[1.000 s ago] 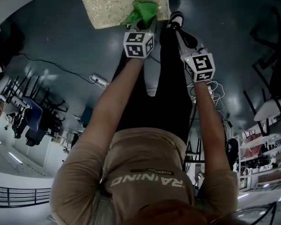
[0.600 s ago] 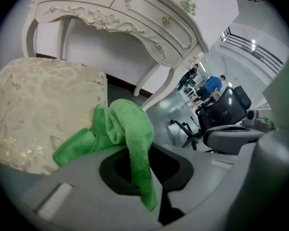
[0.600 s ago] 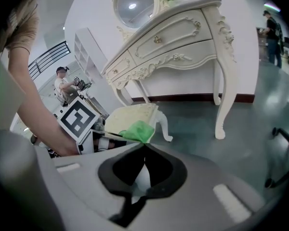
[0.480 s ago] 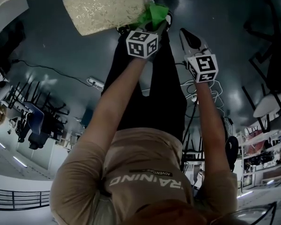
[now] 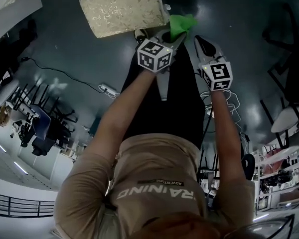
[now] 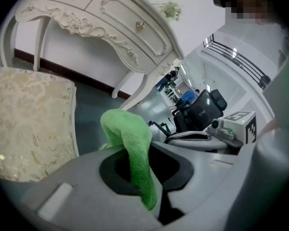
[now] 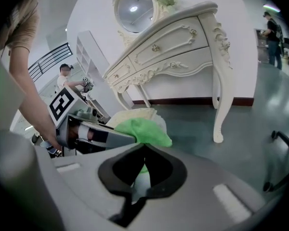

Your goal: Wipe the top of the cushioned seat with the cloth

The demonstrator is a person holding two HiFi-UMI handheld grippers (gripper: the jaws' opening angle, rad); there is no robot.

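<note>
left gripper point(image 5: 175, 35) outstretched with cloth point(image 5: 182, 23)

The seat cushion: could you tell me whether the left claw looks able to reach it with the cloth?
Probably yes: the left claw, shut on the cloth, hangs just beside the seat cushion's edge, with nothing between them.

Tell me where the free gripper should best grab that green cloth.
Probably the bunched fold of the green cloth that bulges out past the left gripper, whose jaws are shut on its tail. The right gripper, shut and empty, sits just beside it, so it could open and come in from that side, across the fold.
</note>
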